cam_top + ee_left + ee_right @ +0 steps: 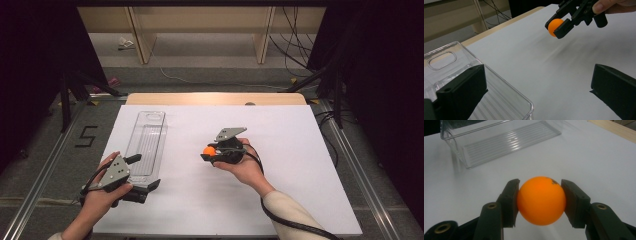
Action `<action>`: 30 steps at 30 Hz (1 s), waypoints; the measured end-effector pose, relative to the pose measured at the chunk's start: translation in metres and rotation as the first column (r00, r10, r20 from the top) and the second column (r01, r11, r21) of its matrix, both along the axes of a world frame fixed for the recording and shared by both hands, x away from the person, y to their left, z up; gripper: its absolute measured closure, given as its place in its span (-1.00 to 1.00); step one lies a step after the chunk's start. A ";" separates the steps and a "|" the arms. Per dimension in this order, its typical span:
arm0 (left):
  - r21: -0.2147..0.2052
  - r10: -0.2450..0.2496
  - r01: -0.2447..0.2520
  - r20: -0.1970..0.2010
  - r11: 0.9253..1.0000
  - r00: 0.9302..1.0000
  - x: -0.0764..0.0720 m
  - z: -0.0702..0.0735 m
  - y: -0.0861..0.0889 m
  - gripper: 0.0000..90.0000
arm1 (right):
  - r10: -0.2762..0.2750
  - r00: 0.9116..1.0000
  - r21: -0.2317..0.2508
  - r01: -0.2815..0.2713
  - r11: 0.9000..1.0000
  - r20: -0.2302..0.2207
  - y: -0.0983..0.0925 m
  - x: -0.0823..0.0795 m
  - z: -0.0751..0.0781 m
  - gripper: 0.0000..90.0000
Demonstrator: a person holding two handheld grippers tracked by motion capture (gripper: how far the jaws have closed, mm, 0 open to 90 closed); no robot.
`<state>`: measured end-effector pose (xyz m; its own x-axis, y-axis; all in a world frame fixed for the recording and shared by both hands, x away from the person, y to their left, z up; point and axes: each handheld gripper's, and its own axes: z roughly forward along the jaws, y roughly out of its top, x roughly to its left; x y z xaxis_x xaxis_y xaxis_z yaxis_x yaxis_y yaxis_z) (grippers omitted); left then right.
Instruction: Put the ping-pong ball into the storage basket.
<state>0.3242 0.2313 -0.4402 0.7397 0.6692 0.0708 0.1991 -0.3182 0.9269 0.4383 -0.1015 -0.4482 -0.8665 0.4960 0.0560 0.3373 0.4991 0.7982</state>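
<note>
The right gripper (209,152) clasps an orange ping-pong ball (209,150) between its two black jaws, held above the white table sheet (280,170) near the middle of the table. In the right gripper view the ball (541,200) sits squarely between the pads (511,200), both pressing its sides, with a small dark mark near its top. The left gripper view shows the same ball (554,26) pinched at the tips of the right gripper (557,27), off the surface, a fingertip resting on that gripper's body.

The left gripper (147,172) rests low at the near left of the table, its jaws spread wide apart with nothing between them; one jaw lies against the near end of a clear plastic tray (147,137), the other over bare sheet. The tray (506,95) is long, ribbed on its floor, with a handle slot at its far end, and it lies well apart from the ball, to the left of it in the high view
</note>
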 end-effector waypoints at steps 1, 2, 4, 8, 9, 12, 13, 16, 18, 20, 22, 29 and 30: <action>0.000 0.000 0.000 0.000 1.000 1.000 0.000 0.000 0.000 -1.00 | 0.001 1.000 0.002 -0.001 1.000 -0.001 0.000 0.000 0.000 0.14; 0.000 0.000 0.000 0.000 1.000 1.000 0.000 0.000 0.000 -1.00 | 0.000 1.000 0.002 0.000 1.000 0.000 0.000 0.000 0.000 0.14; 0.000 0.000 0.000 -0.001 1.000 1.000 0.000 0.000 0.000 -1.00 | -0.001 1.000 0.004 0.001 1.000 -0.001 0.001 0.001 0.000 0.14; -0.002 -0.001 0.001 -0.002 1.000 1.000 0.000 0.000 0.000 -1.00 | -0.001 1.000 0.016 0.001 1.000 -0.004 0.001 0.001 0.000 0.14; -0.002 -0.001 0.001 -0.002 1.000 1.000 0.000 0.000 0.000 -1.00 | -0.001 1.000 0.017 0.001 1.000 -0.005 0.002 0.001 0.000 0.14; -0.003 -0.001 0.001 -0.001 1.000 1.000 0.000 0.000 0.000 -1.00 | -0.002 1.000 0.015 0.002 1.000 -0.006 0.002 0.002 -0.001 0.14; -0.004 -0.001 0.001 -0.002 1.000 1.000 0.000 0.000 0.000 -1.00 | -0.002 1.000 0.015 0.002 1.000 -0.006 0.003 0.002 -0.001 0.14; -0.005 -0.002 0.002 -0.002 1.000 1.000 0.000 0.000 0.000 -1.00 | -0.004 1.000 0.014 0.004 1.000 -0.009 0.003 0.002 -0.001 0.14; -0.003 -0.002 0.002 -0.002 1.000 1.000 0.000 0.000 0.000 -1.00 | -0.003 1.000 0.018 0.003 1.000 -0.006 0.005 0.003 -0.001 0.14; -0.005 -0.002 0.002 -0.001 1.000 1.000 0.000 0.000 0.000 -1.00 | -0.003 1.000 0.020 0.004 1.000 -0.008 0.005 0.003 -0.001 0.14; -0.006 -0.002 0.002 -0.002 1.000 1.000 0.000 0.000 0.000 -1.00 | -0.002 1.000 0.019 0.002 1.000 -0.008 0.006 0.003 -0.001 0.14; -0.006 -0.002 0.002 -0.002 1.000 1.000 0.000 0.000 0.000 -1.00 | -0.001 1.000 0.024 0.001 1.000 -0.007 0.008 0.004 0.000 0.14; -0.006 -0.002 0.002 -0.001 1.000 1.000 0.000 0.000 0.000 -1.00 | -0.003 1.000 0.025 0.003 1.000 -0.007 0.009 0.004 0.000 0.14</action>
<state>0.3243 0.2314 -0.4401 0.7410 0.6683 0.0656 0.1999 -0.3128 0.9285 0.4428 -0.0930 -0.4483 -0.8644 0.4973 0.0743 0.3444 0.4779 0.8081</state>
